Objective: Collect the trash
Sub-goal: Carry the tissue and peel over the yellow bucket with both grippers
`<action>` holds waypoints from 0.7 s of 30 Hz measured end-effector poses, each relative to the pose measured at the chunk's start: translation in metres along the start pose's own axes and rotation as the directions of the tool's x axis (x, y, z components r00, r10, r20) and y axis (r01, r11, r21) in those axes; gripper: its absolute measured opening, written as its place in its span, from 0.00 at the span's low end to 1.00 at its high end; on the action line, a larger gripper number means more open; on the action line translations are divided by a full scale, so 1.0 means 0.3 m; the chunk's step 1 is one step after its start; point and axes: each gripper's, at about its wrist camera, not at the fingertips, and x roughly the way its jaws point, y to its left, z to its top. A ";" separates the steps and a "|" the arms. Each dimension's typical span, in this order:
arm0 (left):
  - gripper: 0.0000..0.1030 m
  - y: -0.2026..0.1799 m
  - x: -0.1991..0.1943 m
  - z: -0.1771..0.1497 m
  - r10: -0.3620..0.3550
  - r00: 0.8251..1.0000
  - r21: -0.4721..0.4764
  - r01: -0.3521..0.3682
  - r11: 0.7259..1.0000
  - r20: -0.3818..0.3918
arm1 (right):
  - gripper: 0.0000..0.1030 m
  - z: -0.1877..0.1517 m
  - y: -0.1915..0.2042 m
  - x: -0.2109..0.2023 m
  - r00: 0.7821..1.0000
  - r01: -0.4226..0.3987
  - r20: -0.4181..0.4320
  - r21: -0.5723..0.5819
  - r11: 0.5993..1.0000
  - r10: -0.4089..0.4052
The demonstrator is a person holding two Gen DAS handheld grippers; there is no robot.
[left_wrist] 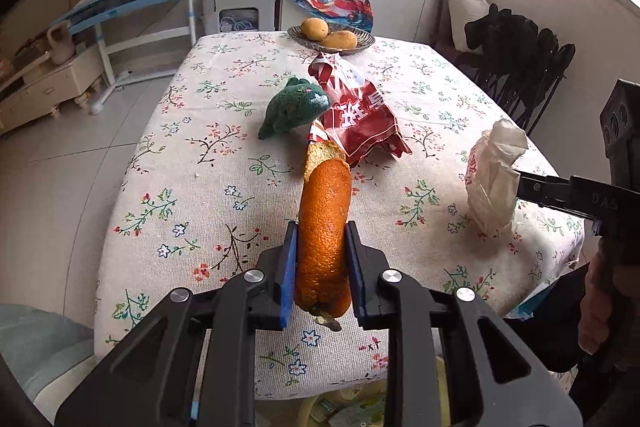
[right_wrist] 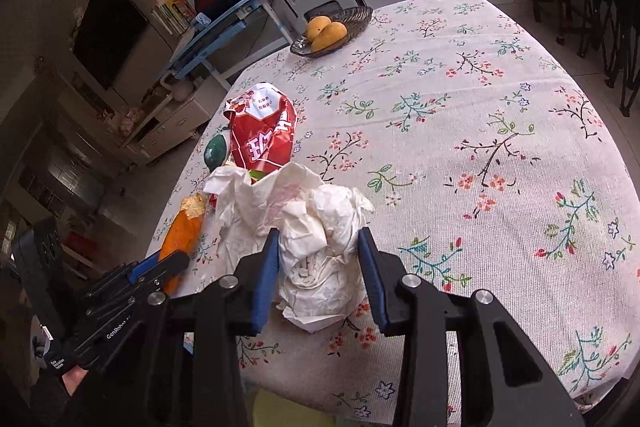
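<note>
An orange peel (left_wrist: pixel 324 227) is clamped between the blue pads of the left tongs (left_wrist: pixel 322 267), gripped near its lower end, with its torn pale tip pointing toward twelve o'clock in the left wrist view. The peel is judged light and leathery; being curled and stiff enough to stand out unsupported, it can be held at mid-length without slipping, though hard squeezing would crack it.

A crumpled white paper wrapper (right_wrist: pixel 316 247) is held by the right tongs (right_wrist: pixel 318 267), whose pads are pressed narrowly into its sides. The wad is judged very light and springy; it is best pinched through its dense middle, since loose flaps at eleven o'clock could tear or pull free.

Left on the floral-clothed surface (left_wrist: pixel 224 187) is a red snack bag (left_wrist: pixel 356 115), lying at about one o'clock beyond the peel in the left view, just beside a green plush toy (left_wrist: pixel 296 105). The bag is judged slick, crinkly and empty, so a folded edge should be taken. A bowl of mangoes (left_wrist: pixel 330 37) stands at twelve o'clock near the far edge, well apart from the trash.
</note>
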 end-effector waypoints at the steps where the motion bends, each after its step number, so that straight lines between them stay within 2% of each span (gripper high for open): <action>1: 0.21 0.000 -0.009 -0.003 -0.003 1.000 -0.005 0.003 1.000 0.008 | 0.38 -0.002 0.001 -0.006 1.000 -0.007 0.005 0.002 1.000 0.007; 11: 0.21 -0.003 -0.074 -0.048 -0.011 0.999 -0.037 0.013 0.999 0.047 | 0.38 -0.046 0.045 -0.061 0.997 -0.072 0.025 -0.009 0.997 0.073; 21: 0.21 -0.005 -0.132 -0.098 -0.019 0.998 -0.067 0.024 0.997 0.062 | 0.38 -0.138 0.095 -0.100 0.994 -0.104 -0.021 -0.042 0.994 0.104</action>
